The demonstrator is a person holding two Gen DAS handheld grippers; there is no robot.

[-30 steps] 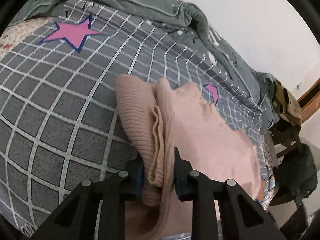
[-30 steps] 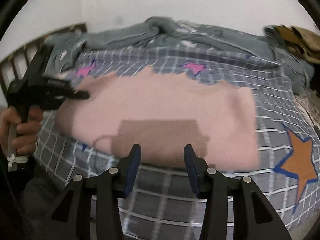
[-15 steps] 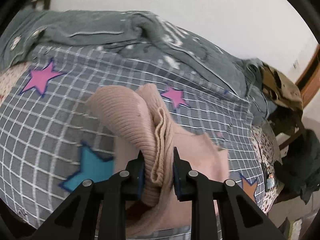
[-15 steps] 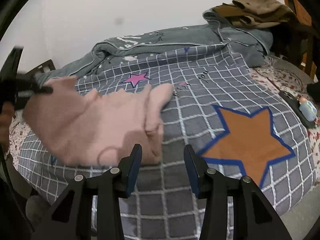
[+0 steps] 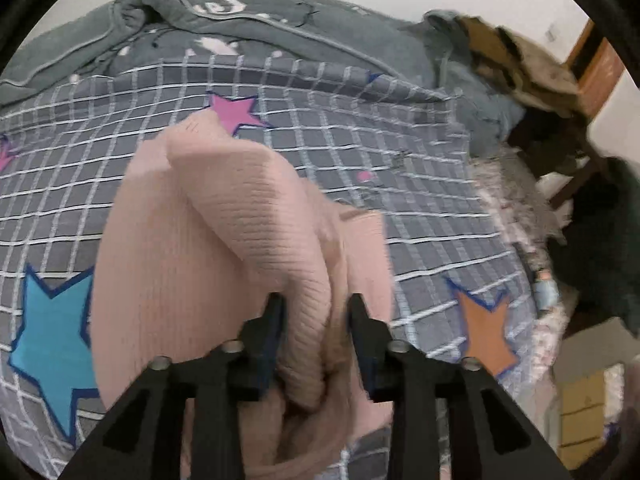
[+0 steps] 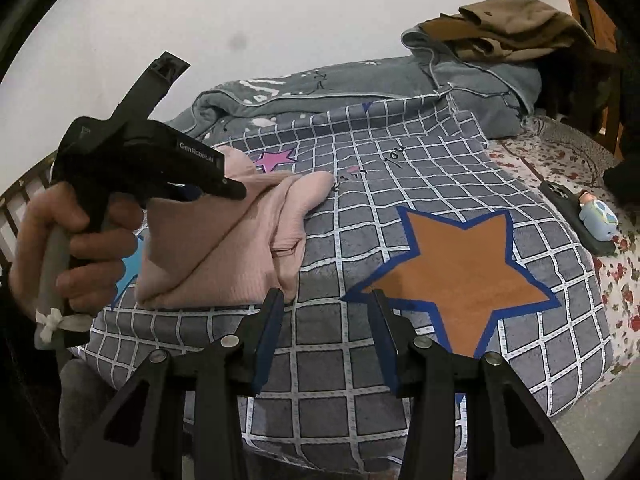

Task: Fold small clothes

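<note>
1. My left gripper (image 5: 316,332) was clamped on a thick fold of the pink ribbed sweater (image 5: 224,240), its two black fingers pinching the knit between them.
2. The sweater hung bunched from that grip, lifted at the held fold, while the rest of it draped down onto the grey checked bedspread (image 5: 400,184).
3. Seen from my right side, the sweater (image 6: 240,248) lay folded over itself near the left part of the bed, one rounded cuff pointing toward a small pink star (image 6: 276,158) printed on the spread.
4. My left hand (image 6: 68,248) was wrapped around the black handle of the left gripper, which reached over the top of the sweater.
5. My right gripper (image 6: 326,316) was released, its fingers spread apart and gripping nothing, hovering just beside the sweater's near edge and above the checked spread.
6. A large orange star (image 6: 452,276) with a blue outline was printed on the spread, to the right of the sweater.
7. A rumpled grey quilt (image 6: 320,88) lay along the far side of the bed against the white wall.
8. A brown garment (image 6: 508,20) rested on top of the quilt at the far right corner.
</note>
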